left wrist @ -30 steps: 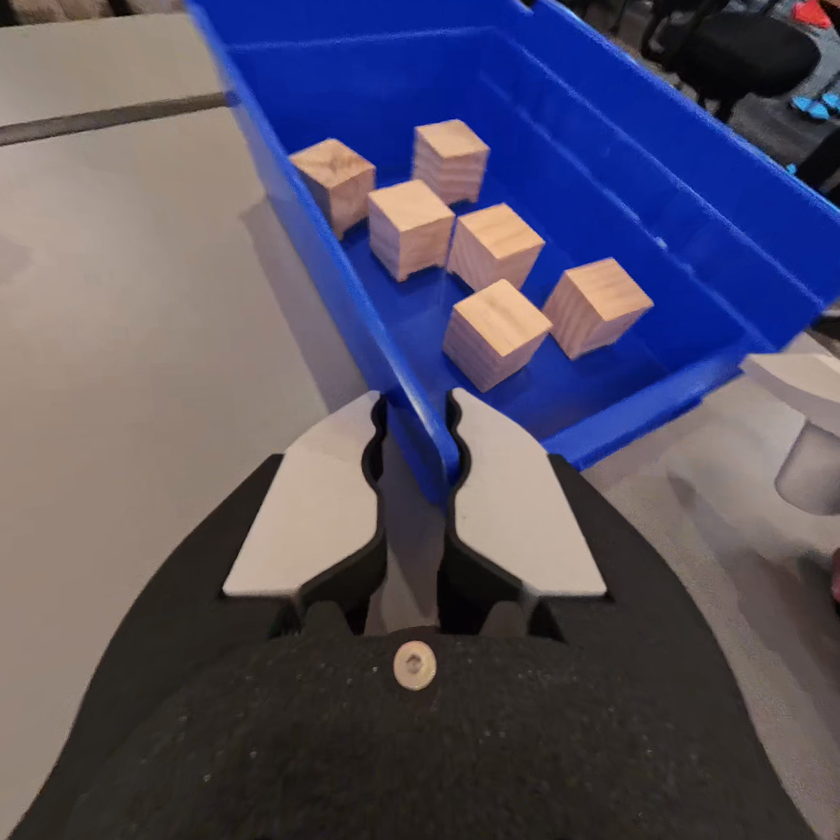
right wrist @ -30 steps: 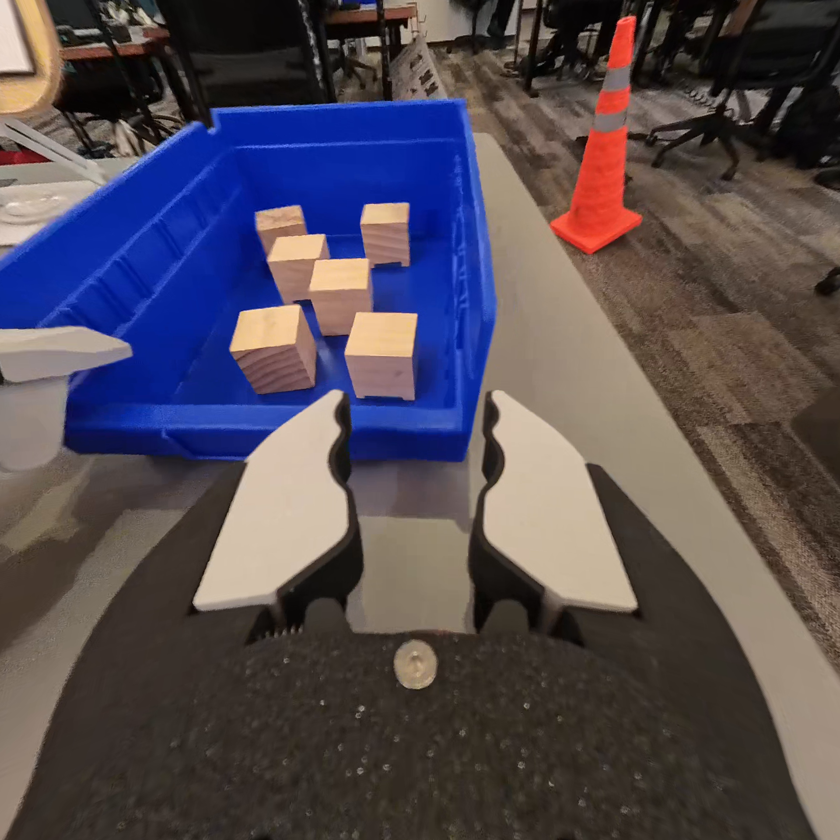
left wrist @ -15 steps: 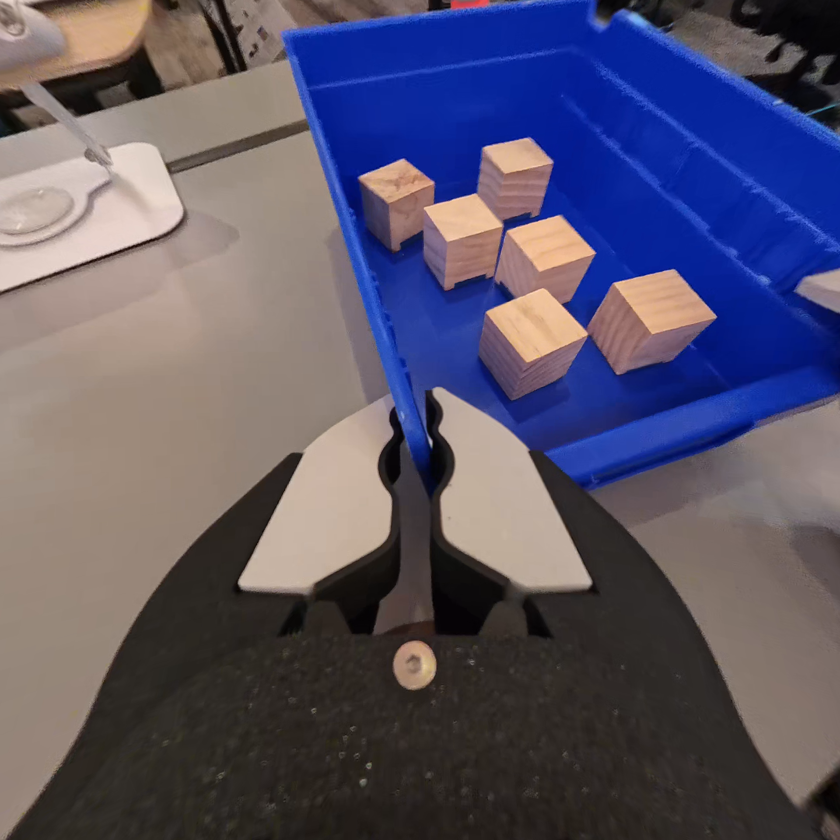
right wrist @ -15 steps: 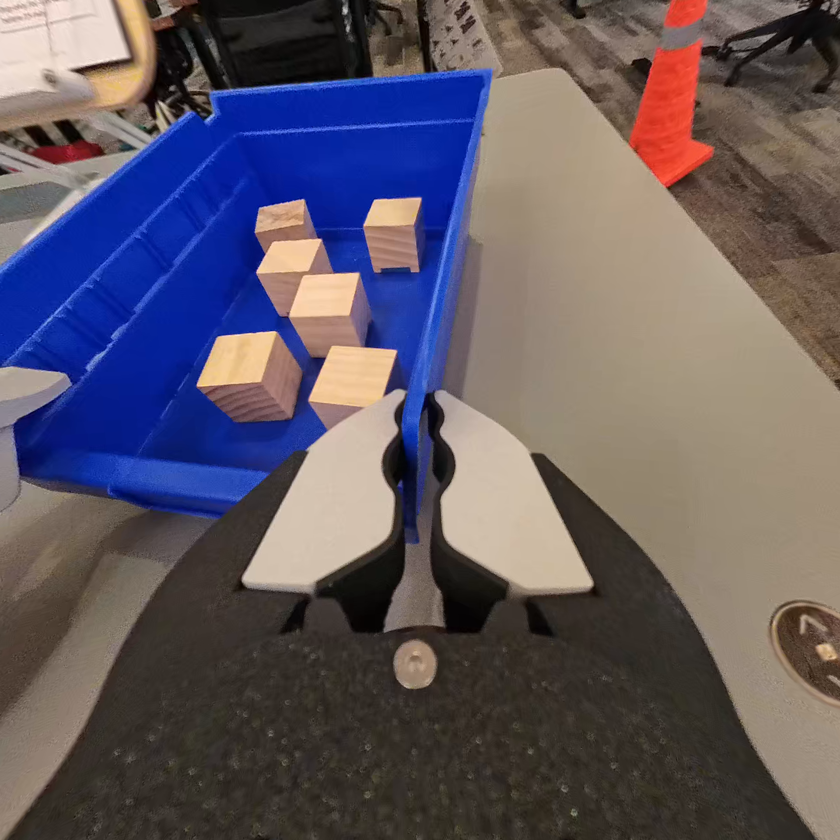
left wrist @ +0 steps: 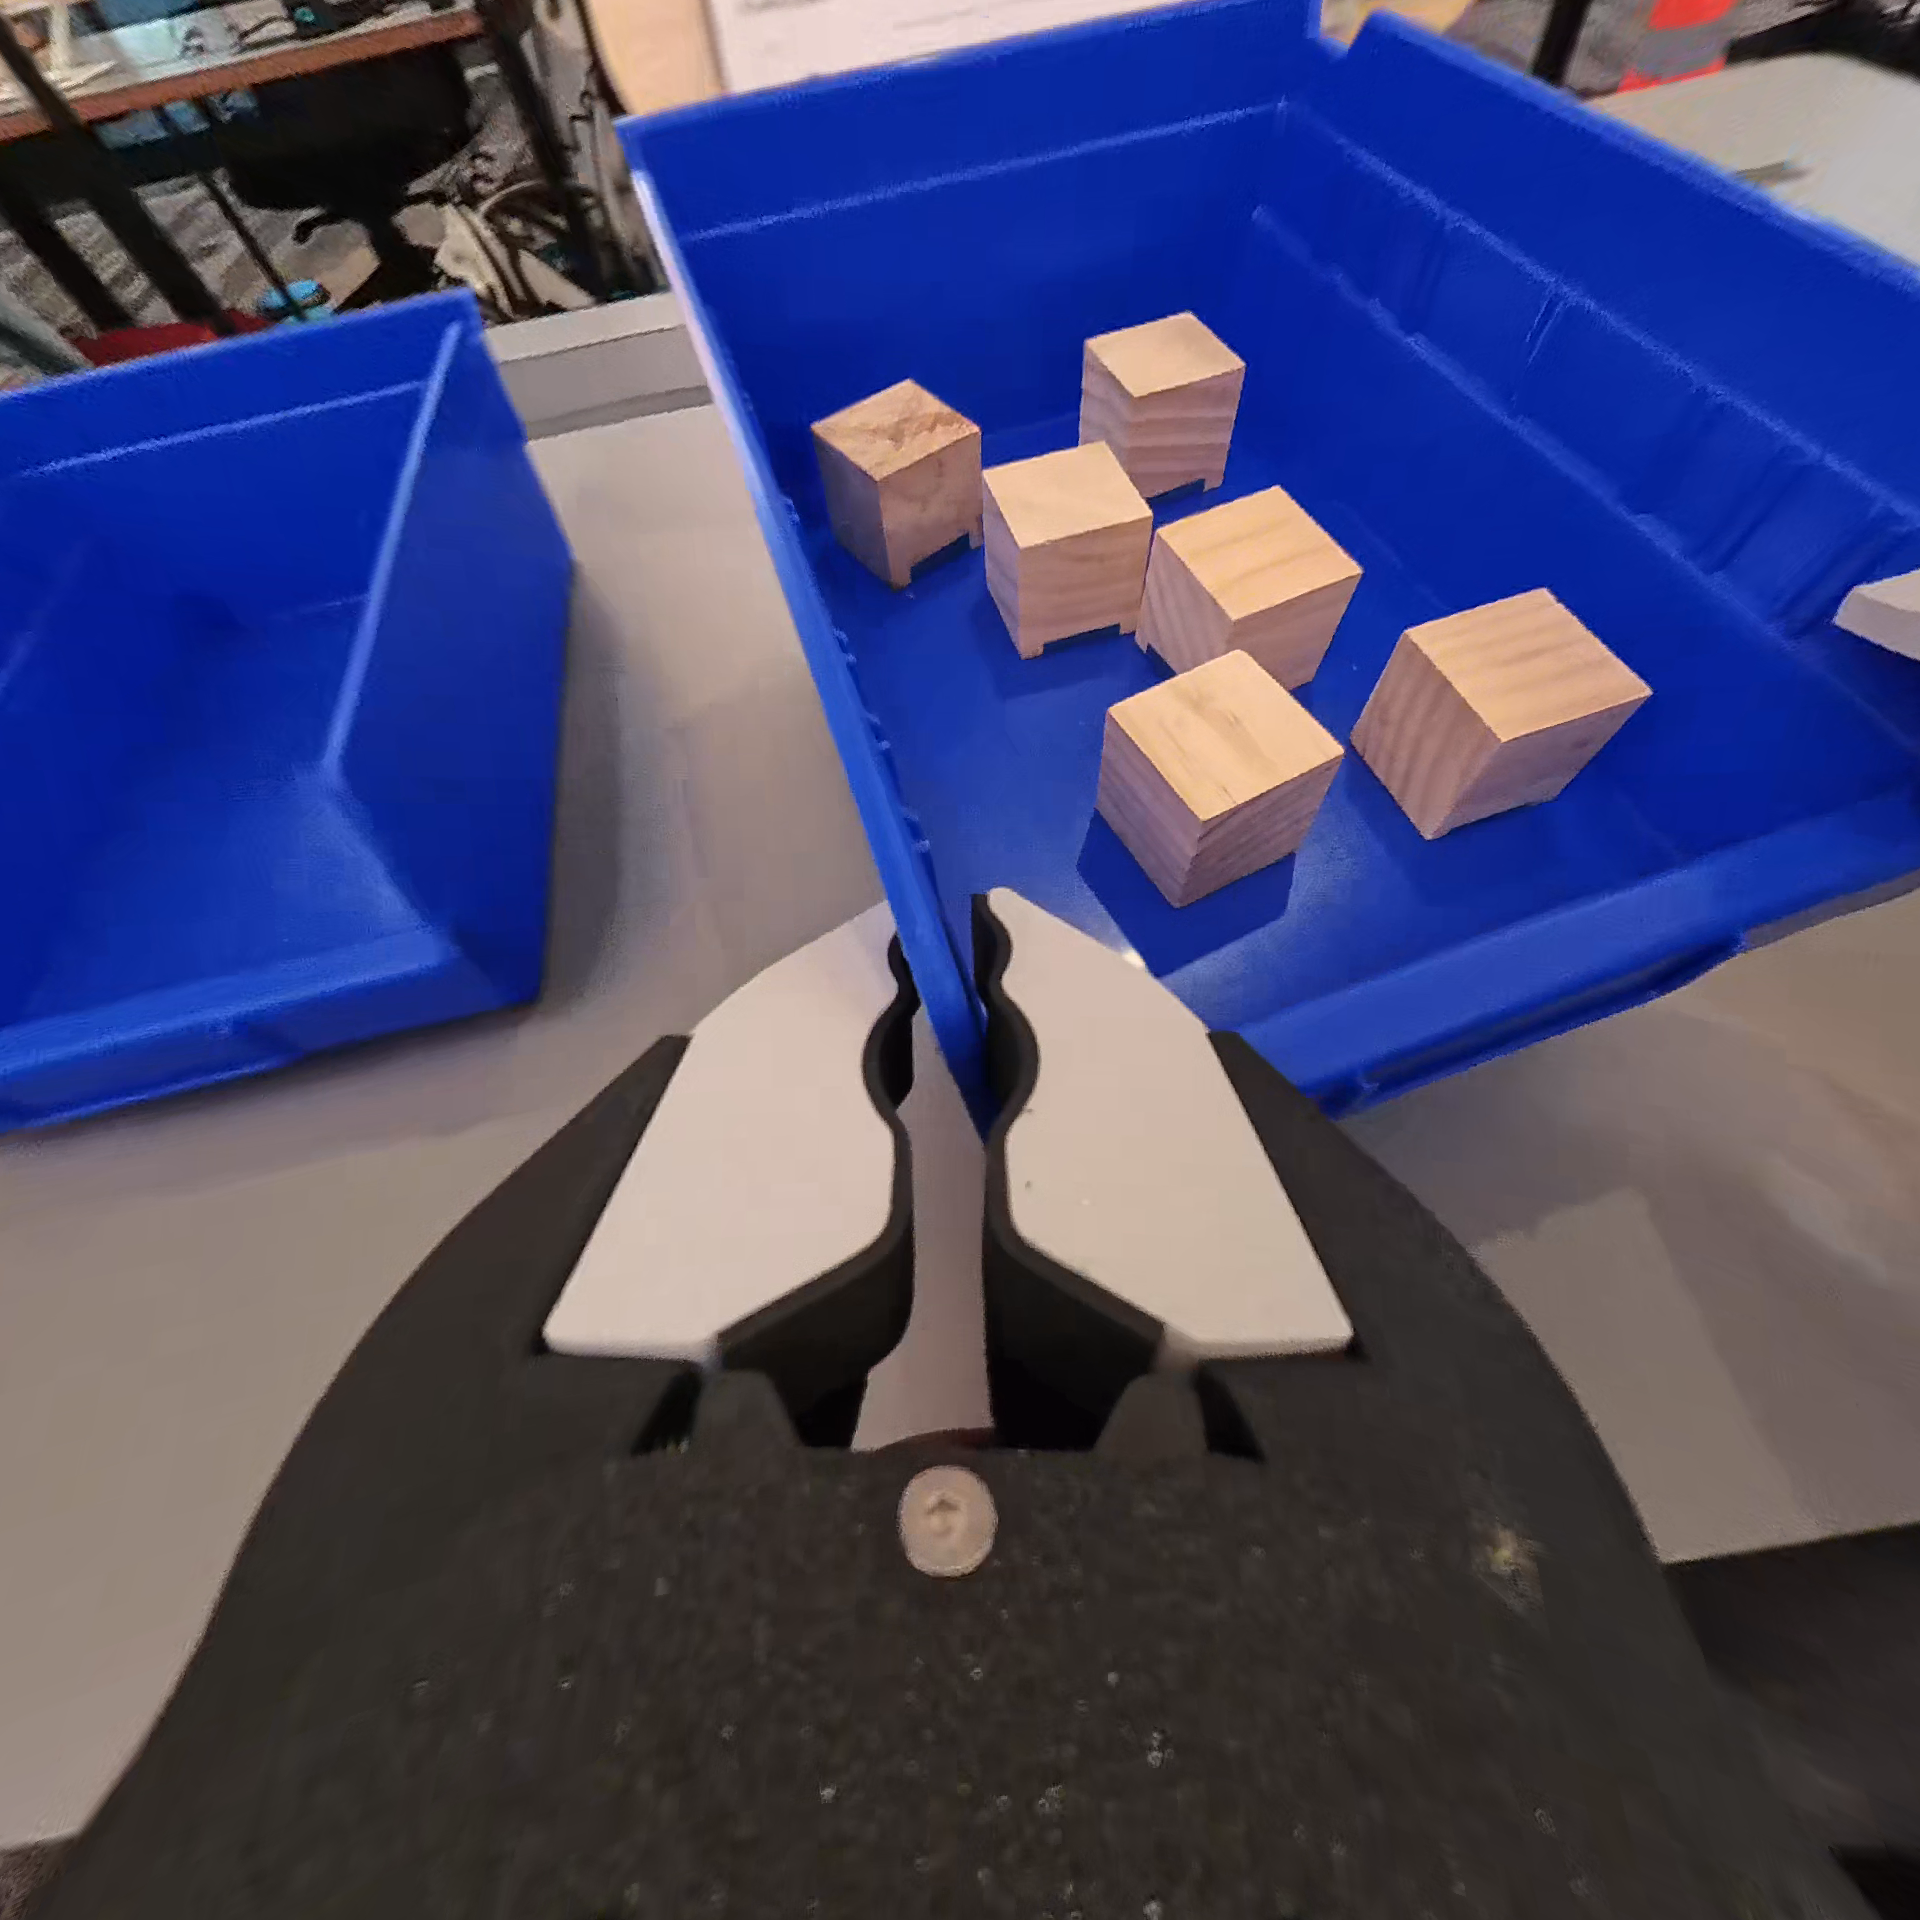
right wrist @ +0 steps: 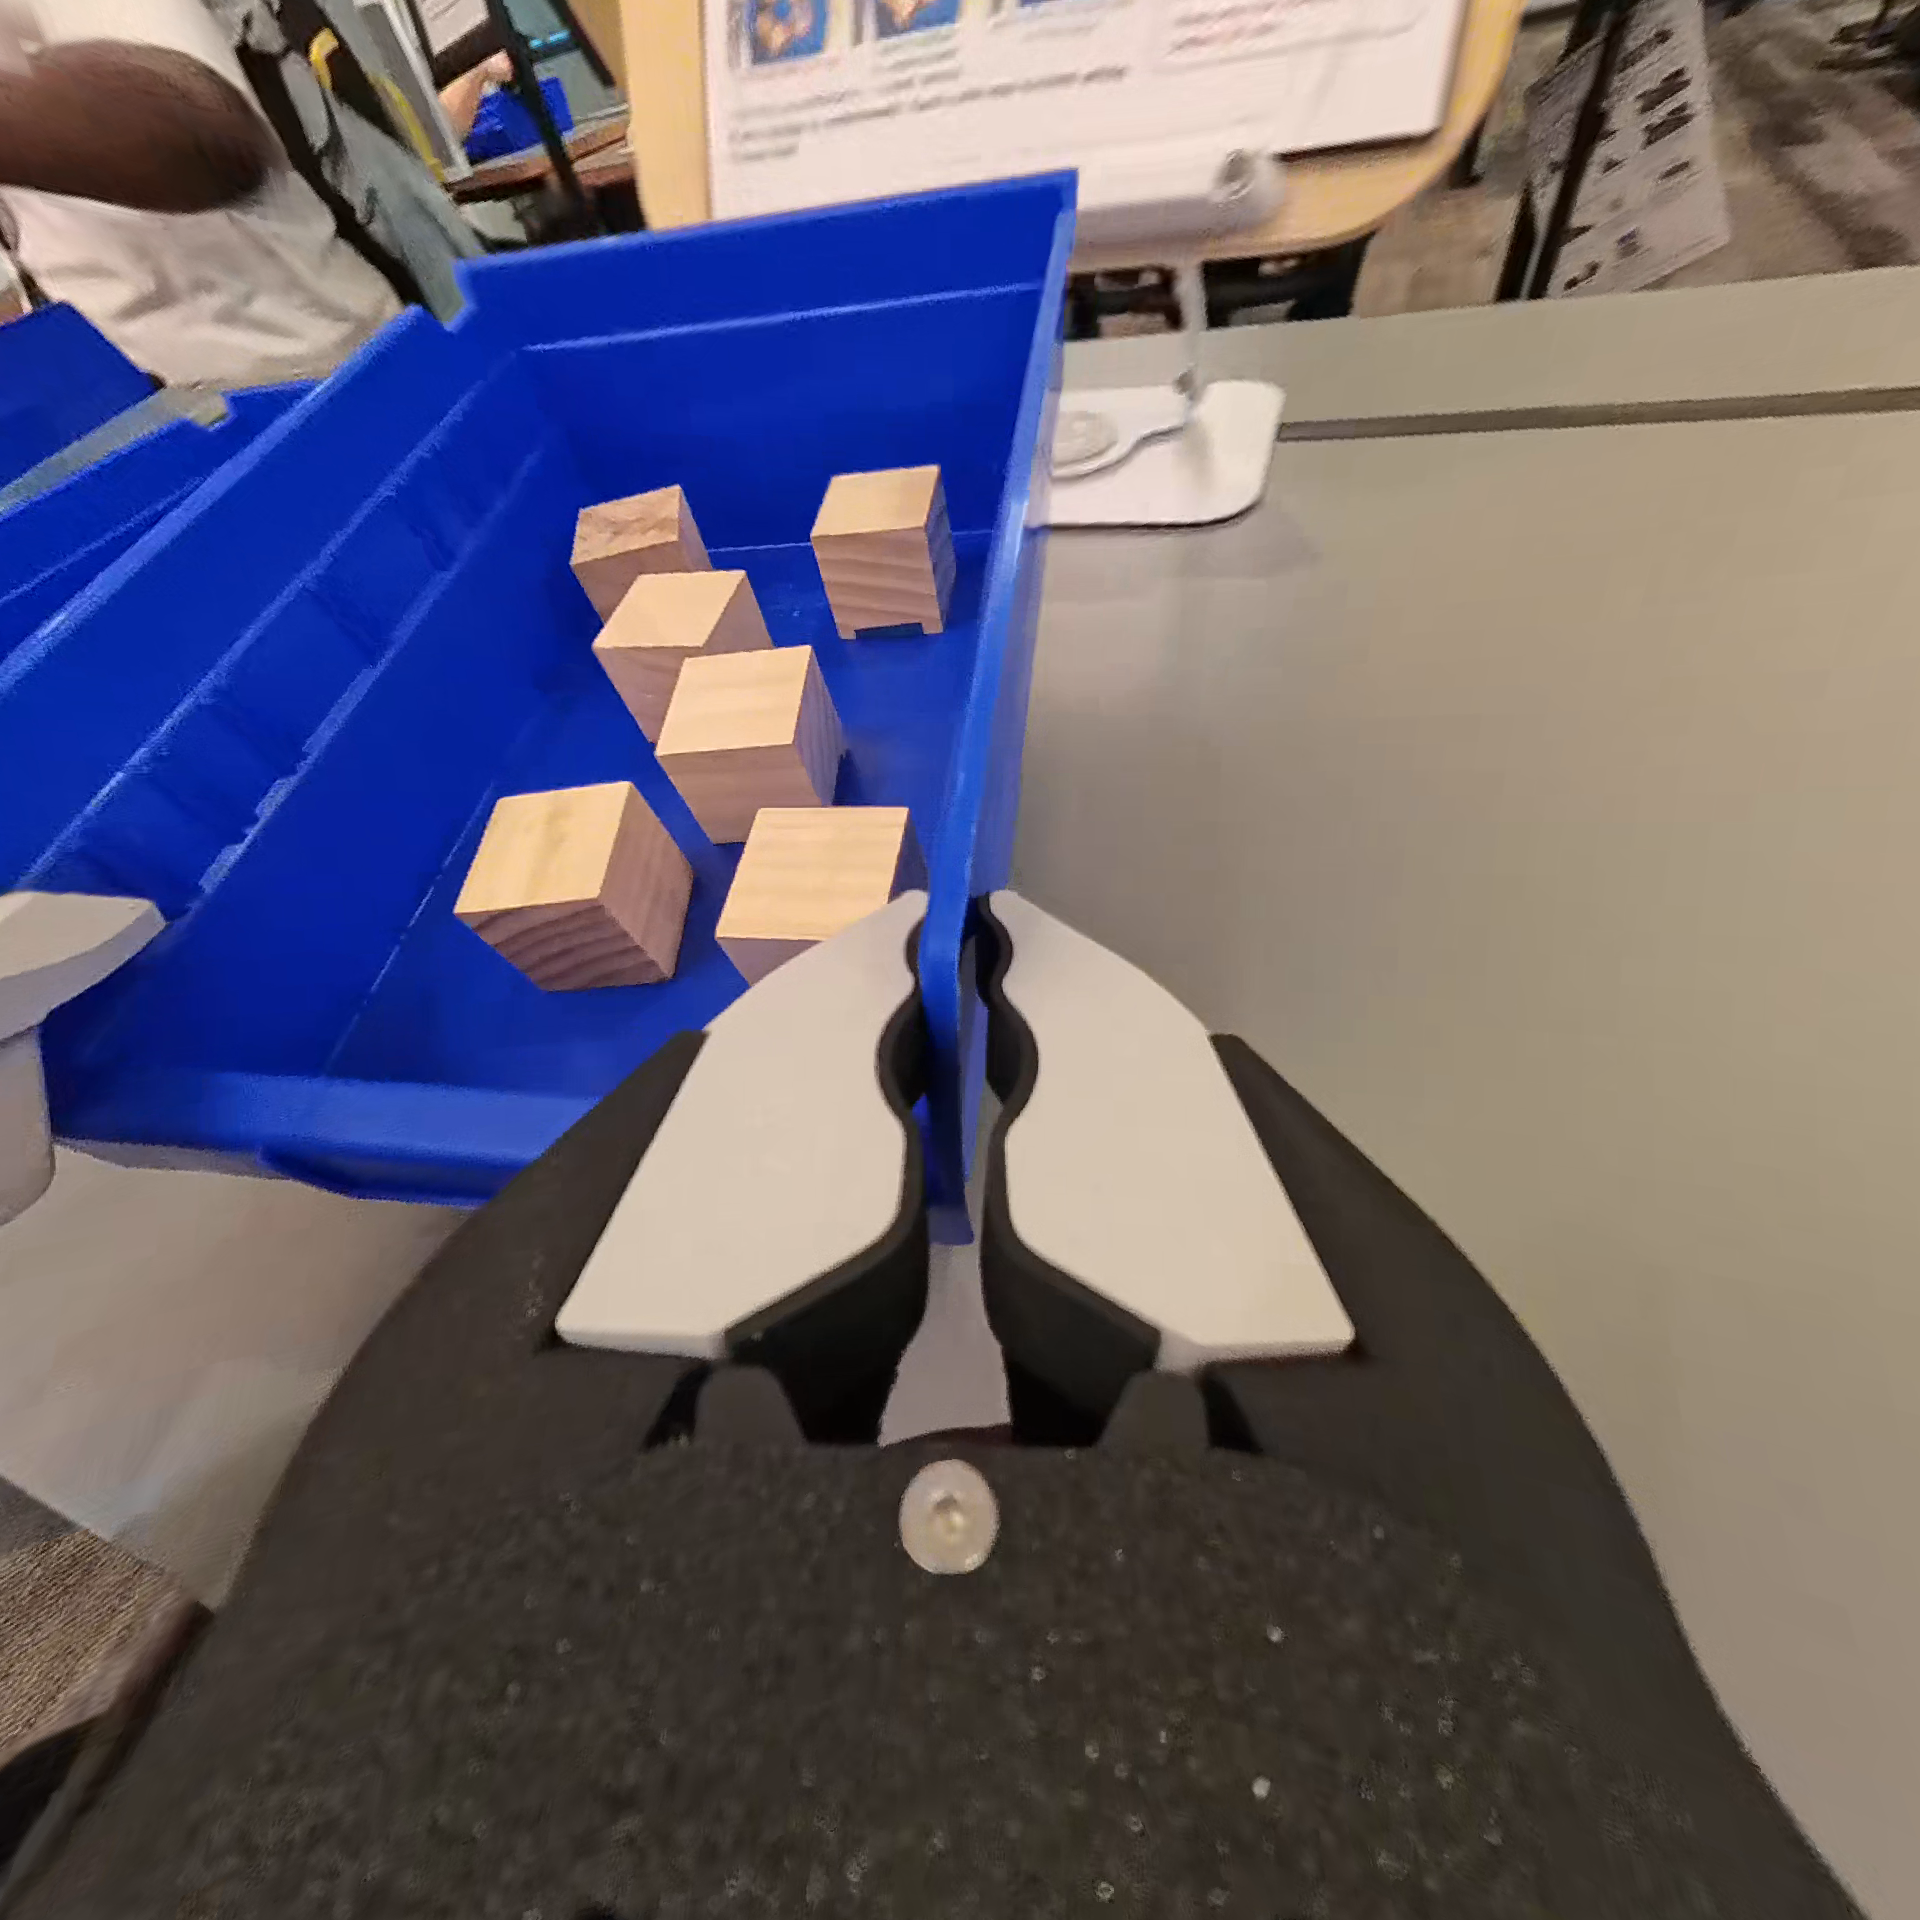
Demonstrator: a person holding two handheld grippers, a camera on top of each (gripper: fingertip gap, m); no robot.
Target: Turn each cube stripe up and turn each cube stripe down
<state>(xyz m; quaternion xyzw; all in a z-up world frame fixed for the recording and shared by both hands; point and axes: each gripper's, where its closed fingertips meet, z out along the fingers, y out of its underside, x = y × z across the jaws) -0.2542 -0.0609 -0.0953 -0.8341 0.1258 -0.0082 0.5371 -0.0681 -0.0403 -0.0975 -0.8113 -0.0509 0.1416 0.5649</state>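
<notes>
Several plain wooden cubes (left wrist: 1216, 774) sit in a blue bin (left wrist: 1039, 208) on a grey table; some show a notch at their bottom edge. My left gripper (left wrist: 940, 920) is shut on the bin's left wall near its front corner. My right gripper (right wrist: 951, 909) is shut on the bin's right wall (right wrist: 997, 644) near the front. The cubes (right wrist: 577, 883) also show in the right wrist view, the nearest one partly hidden by my left finger. Each view shows a fingertip of the other gripper at the edge of the frame (left wrist: 1881, 623) (right wrist: 62, 935).
A second blue bin (left wrist: 260, 675), with nothing in it, stands left of the first; its corner shows in the right wrist view (right wrist: 62, 384). A white flat base (right wrist: 1153, 457) lies on the table (right wrist: 1455, 831) beyond the bin's right wall. A person (right wrist: 156, 208) and a poster board are behind.
My right gripper moved in and shut on the bin's right wall. Both grippers then swung round with the bin, bringing the second blue bin and the white base into view.
</notes>
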